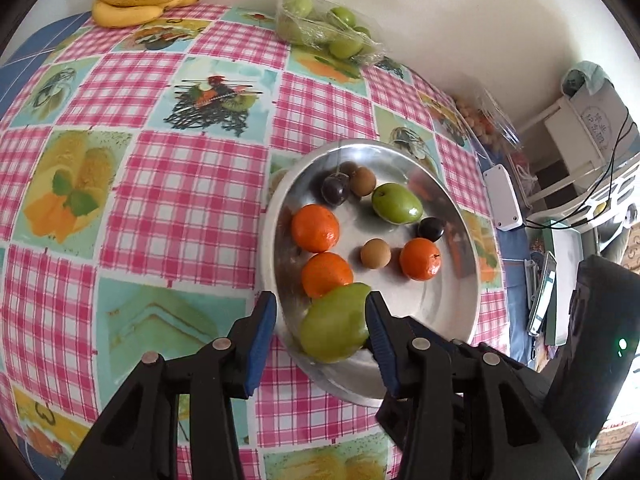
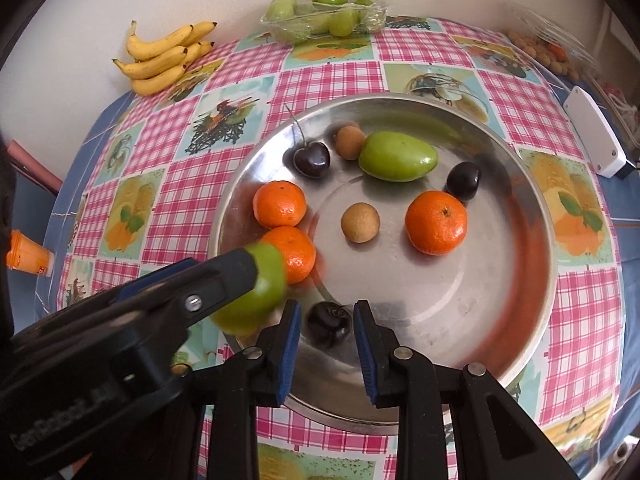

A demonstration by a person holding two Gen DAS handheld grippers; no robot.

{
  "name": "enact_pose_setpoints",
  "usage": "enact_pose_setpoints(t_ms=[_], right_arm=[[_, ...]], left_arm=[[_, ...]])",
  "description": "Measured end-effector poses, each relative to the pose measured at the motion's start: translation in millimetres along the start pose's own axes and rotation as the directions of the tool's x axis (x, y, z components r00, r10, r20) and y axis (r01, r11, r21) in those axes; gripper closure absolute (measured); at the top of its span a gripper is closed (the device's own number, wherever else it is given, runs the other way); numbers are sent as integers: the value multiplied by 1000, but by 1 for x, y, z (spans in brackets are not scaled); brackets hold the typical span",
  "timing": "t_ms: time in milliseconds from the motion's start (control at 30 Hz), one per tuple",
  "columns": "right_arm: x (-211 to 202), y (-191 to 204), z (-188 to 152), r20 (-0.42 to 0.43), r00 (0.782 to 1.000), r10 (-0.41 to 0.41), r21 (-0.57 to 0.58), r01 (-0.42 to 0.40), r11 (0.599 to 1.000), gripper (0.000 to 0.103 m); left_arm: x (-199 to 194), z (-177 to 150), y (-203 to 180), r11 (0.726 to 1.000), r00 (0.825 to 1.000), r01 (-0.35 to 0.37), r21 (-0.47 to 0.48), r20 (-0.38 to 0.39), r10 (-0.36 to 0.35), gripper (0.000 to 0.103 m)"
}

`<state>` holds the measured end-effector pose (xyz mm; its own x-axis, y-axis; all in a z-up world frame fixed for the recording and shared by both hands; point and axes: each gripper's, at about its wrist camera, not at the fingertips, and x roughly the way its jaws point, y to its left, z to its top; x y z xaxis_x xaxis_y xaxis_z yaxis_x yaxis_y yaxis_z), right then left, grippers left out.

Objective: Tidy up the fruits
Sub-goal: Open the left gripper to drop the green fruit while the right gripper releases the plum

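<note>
My left gripper (image 1: 320,320) stands spread around the green fruit (image 1: 334,326) at the steel plate's (image 1: 440,336) near rim, my right gripper (image 2: 326,326) spread astride a dark cherry (image 2: 330,324).

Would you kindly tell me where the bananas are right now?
The bananas lie at the table's far left edge by the wall in the right wrist view, left of the clear box of green fruit, well beyond the metal plate.
</note>
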<state>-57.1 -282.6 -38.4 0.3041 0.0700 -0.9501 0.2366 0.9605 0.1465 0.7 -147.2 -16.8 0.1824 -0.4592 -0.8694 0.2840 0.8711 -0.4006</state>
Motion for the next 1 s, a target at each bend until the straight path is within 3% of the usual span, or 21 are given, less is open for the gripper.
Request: enact_pose_setpoints(t_ms=[67, 133, 233, 333, 400, 533, 667, 833, 1000], right_arm=[[0, -4, -1, 0, 1000, -7, 15, 7, 1000, 62], [-1, -8, -3, -1, 1000, -16, 31, 16, 999, 50], [-2, -14, -6, -1, 1000, -21, 49, 21, 999, 44], [-4, -18, -8, 3, 999, -51, 60, 51, 997, 33], [-8, -21, -10, 14, 998, -61, 70, 60, 996, 27], [-14, -23, -13, 31, 997, -67, 85, 64, 994, 25], [-21, -20, -17, 56, 997, -56, 81, 52, 995, 23], [-23, -16, -21, 62, 997, -52, 66, 48, 997, 4], [-29, -11, -24, 83, 995, -49, 47, 45, 998, 0]], left_arm=[[-4, -2, 5, 1000, 1000, -21, -18, 15, 21, 50], [-10, -4, 13, 997, 998, -59, -46, 35, 60, 46], [-17, -8, 26, 985, 986, -150, -82, 61, 155, 34], [-21, -13, 36, 963, 961, -258, -82, 81, 264, 21], [-22, -16, 42, 943, 940, -324, -75, 91, 330, 19], [-19, -20, 46, 923, 919, -380, -60, 88, 384, 9], [-19, -23, 45, 914, 909, -405, -42, 88, 407, 8], [-25, -27, 46, 893, 888, -449, -42, 89, 451, 9], [-35, -33, 45, 868, 862, -492, -60, 105, 496, 9]])
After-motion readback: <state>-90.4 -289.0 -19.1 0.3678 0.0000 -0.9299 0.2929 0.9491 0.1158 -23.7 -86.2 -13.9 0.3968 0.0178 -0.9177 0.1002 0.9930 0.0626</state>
